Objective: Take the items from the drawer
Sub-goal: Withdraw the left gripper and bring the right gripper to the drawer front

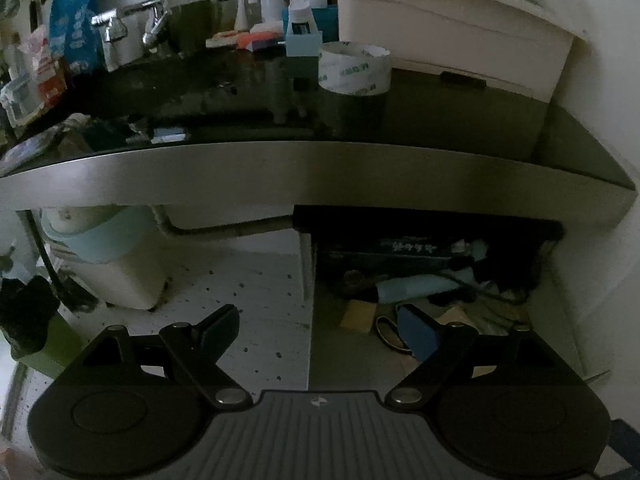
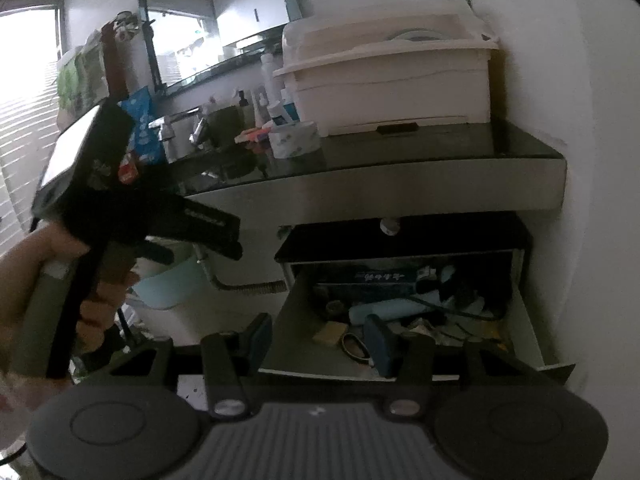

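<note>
Under the dark counter the drawer (image 2: 528, 328) stands pulled out. It holds a dark box with white lettering (image 2: 384, 278), a light blue tube (image 2: 392, 308), a tan block (image 2: 330, 334), scissors (image 2: 354, 346) and tangled cables. My right gripper (image 2: 320, 336) hovers at the drawer's near edge, open, with nothing between its pads. A hand holds my left gripper (image 2: 200, 240) up at the left of the drawer, open and empty. In the left wrist view, the left gripper (image 1: 316, 328) spans the drawer's left wall, with the tan block (image 1: 358, 316) and blue tube (image 1: 420, 288) ahead.
The counter (image 1: 280, 168) carries a tape roll (image 1: 354, 68), a white storage box (image 1: 452, 28), bottles and a faucet (image 1: 154, 20). A white bin with a blue liner (image 1: 112, 264) and a metal hose stand below it on the left. A white wall closes the right side.
</note>
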Available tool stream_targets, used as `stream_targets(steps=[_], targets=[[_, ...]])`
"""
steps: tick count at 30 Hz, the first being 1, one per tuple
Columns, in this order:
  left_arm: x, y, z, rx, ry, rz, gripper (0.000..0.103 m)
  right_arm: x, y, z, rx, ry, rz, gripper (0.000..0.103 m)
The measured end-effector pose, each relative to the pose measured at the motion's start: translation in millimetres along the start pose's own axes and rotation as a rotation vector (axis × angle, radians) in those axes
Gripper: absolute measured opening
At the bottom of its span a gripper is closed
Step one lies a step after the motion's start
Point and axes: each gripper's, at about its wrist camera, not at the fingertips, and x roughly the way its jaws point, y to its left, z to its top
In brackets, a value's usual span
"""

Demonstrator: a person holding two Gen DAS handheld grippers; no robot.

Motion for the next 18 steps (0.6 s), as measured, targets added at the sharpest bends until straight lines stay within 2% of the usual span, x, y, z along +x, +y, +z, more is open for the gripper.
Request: stream_targets(steps=[1, 4, 8, 10, 12, 14, 16, 18], targets=[[-2, 1, -2, -0.009, -0.007, -0.004, 0.087, 1, 1, -3, -0.001, -0.005, -0.016, 0.066], [-10, 2, -11, -0.024, -0.037, -0.034, 0.087, 8, 1, -10, 0.006, -0.007, -0.068, 0.073], [-18, 2, -21, -0.014, -0.066, -0.050, 0.087, 20, -3, -23, 0.038, 0.012, -0.104, 0.073], [-20, 3, -28, -0.002, -0.061, -0.083, 0.087, 28, -5, -29, 0.052, 0.037, -0.114, 0.078], [-22, 4, -35, 0.005, -0.061, -0.103, 0.087, 37, -6, -37, 0.058, 0.057, -0.120, 0.078], [-23, 5, -43, 0.006, -0.070, -0.092, 0.088, 46, -4, -44, 0.052, 0.077, -0.140, 0.078], [-24, 6, -51, 0.005, -0.079, -0.073, 0.094, 55, -3, -50, 0.042, 0.090, -0.170, 0.078], [-24, 8, -57, 0.000, -0.084, -0.061, 0.094, 64, -3, -56, 0.042, 0.103, -0.190, 0.078]])
